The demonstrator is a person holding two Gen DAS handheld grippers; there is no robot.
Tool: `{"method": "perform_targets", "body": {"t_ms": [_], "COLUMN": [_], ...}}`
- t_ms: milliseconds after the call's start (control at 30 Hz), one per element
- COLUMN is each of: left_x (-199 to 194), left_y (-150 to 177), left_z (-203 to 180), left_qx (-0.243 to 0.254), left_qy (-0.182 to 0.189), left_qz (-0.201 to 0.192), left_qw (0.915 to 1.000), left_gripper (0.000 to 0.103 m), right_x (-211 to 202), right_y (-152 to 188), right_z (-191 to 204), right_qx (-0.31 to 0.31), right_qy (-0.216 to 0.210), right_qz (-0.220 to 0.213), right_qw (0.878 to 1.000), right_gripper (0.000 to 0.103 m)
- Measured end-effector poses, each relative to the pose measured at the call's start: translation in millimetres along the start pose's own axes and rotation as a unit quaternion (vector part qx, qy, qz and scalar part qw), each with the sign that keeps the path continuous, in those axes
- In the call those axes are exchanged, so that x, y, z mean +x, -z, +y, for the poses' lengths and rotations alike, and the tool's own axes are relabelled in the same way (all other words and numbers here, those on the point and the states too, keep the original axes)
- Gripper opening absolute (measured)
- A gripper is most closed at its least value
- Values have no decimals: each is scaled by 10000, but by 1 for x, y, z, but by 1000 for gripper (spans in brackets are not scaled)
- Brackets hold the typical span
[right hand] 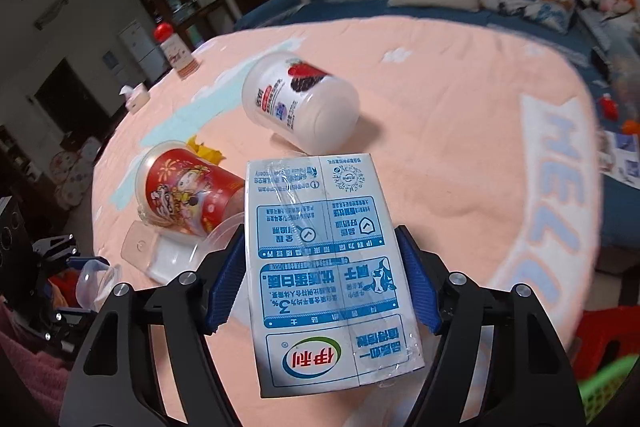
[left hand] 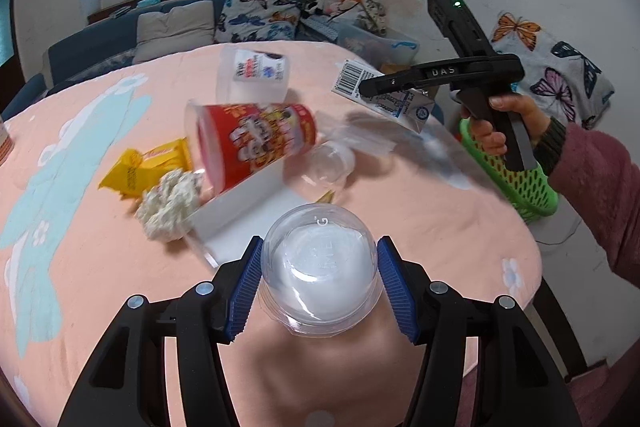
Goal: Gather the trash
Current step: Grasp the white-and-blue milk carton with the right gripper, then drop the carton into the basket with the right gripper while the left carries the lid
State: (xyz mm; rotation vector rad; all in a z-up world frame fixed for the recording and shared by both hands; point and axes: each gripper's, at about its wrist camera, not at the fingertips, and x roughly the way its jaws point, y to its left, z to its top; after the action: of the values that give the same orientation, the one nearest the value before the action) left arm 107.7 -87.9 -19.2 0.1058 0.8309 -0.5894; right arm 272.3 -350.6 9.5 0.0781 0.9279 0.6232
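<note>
Right now both grippers are loaded: the left gripper [left hand: 320, 281] pinches a clear plastic cup [left hand: 318, 273], the right gripper [right hand: 320, 275] clamps a flattened milk carton [right hand: 330, 275] above the table. Next, I'd guess, both go into the green basket [left hand: 516, 175] at the table's edge, leaving the red cup [left hand: 256, 143] and white yogurt cup [right hand: 300, 105] lying farther off.

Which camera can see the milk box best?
The right wrist view: the milk carton fills the middle, printed face readable, clamped between the right gripper fingers. The left wrist view shows it small and far, partly hidden behind the gripper.
</note>
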Motion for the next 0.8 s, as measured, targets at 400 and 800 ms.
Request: {"method": "perform_targets", "body": {"t_ms": [400, 800], "left_x": [5, 19], "left_y": [-24, -46], "left_z": [-51, -102], "left_qx": [484, 983], "left_qy": [555, 921], "left_qz": [-131, -154], "left_qw": [9972, 9908], "left_gripper": [56, 56], "right_x": [-99, -152], "right_y": [60, 156], "right_z": [-17, -89], "right_qx": [866, 2123], "right_qy": [1263, 2556], "right_qz": [-454, -336], "right_qw": [9872, 9426], "right_gripper": [71, 72]}}
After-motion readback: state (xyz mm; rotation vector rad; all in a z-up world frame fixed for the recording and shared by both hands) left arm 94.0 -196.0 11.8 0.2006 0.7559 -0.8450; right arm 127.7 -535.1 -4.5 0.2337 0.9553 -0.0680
